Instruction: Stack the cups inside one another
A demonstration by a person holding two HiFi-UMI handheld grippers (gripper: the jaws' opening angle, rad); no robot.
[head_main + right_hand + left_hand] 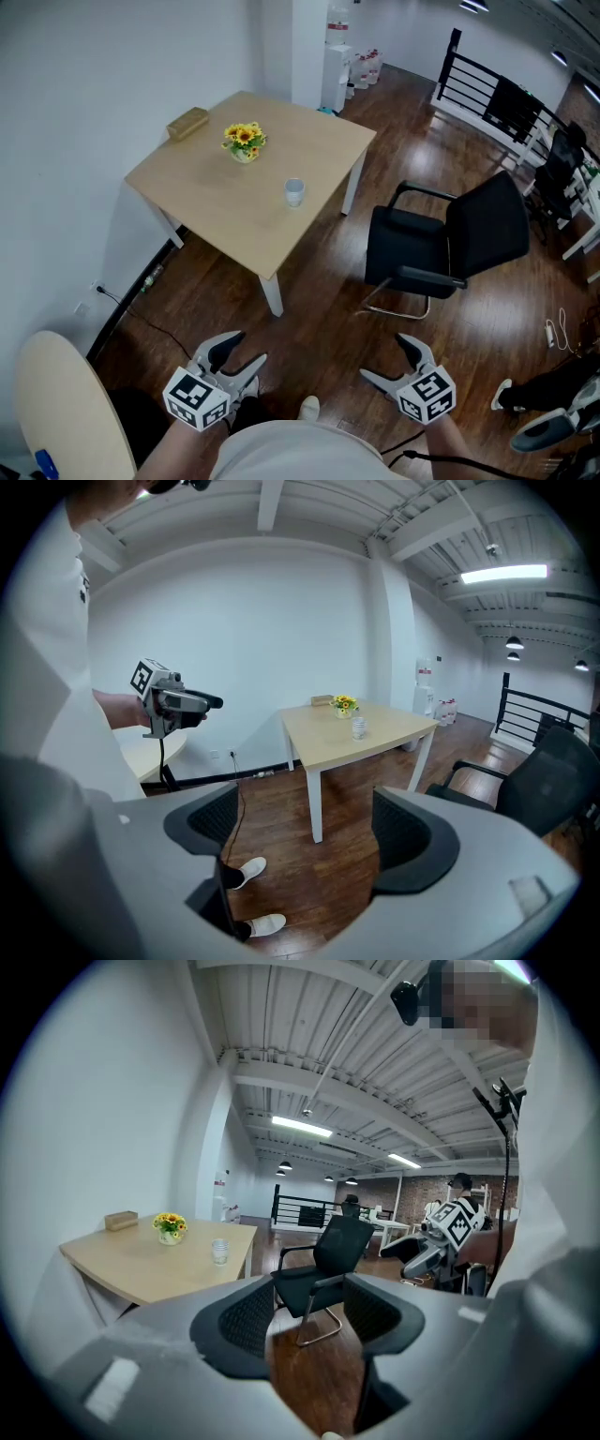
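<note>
A clear cup [294,192] stands on the light wooden table [216,197], near its right edge; it looks like more than one cup nested, but I cannot tell. The same cup shows small in the left gripper view [220,1252] and in the right gripper view [358,727]. My left gripper [238,353] is held low over the floor, far from the table, open and empty. My right gripper [391,362] hangs beside it, also open and empty. Each gripper shows in the other's view: the right gripper [427,1241] and the left gripper [192,702].
A small pot of yellow flowers [244,142] and a tan box [187,123] sit on the table's far side. A black office chair [450,244] stands right of the table. A round pale table [61,412] is at my lower left. Cables [141,314] lie along the wall.
</note>
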